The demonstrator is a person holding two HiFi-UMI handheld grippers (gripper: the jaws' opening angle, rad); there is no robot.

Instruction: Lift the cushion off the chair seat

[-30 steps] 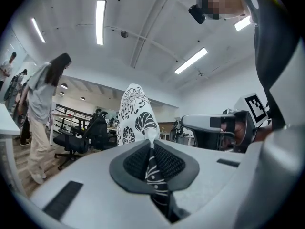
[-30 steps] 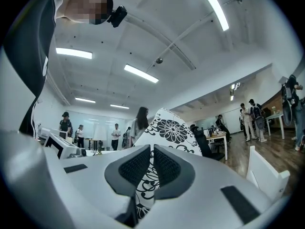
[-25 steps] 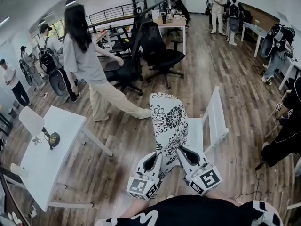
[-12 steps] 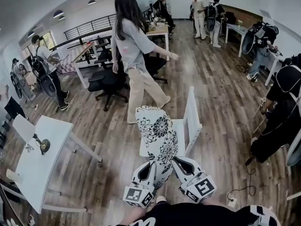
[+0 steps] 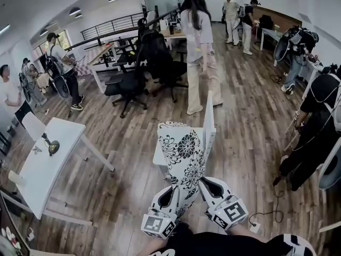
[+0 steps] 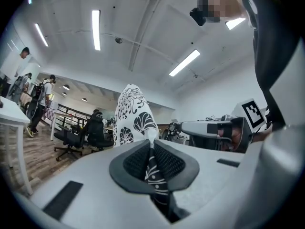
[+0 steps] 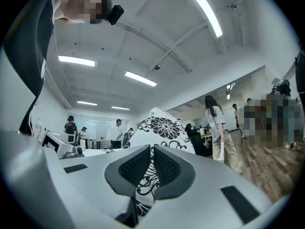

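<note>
While the black-and-white floral cushion stands upright just ahead of both grippers, its near edge is pinched at two places: the left gripper is clenched on a fold of fabric at the lower left, and the right gripper is clenched likewise at the lower right. The cushion appears raised off the seat of the white chair, which is seen just beyond it. The lift is judged nearly complete. For the next move, both grips need to be held firm and level so that the cushion is carried clear without twisting.
</note>
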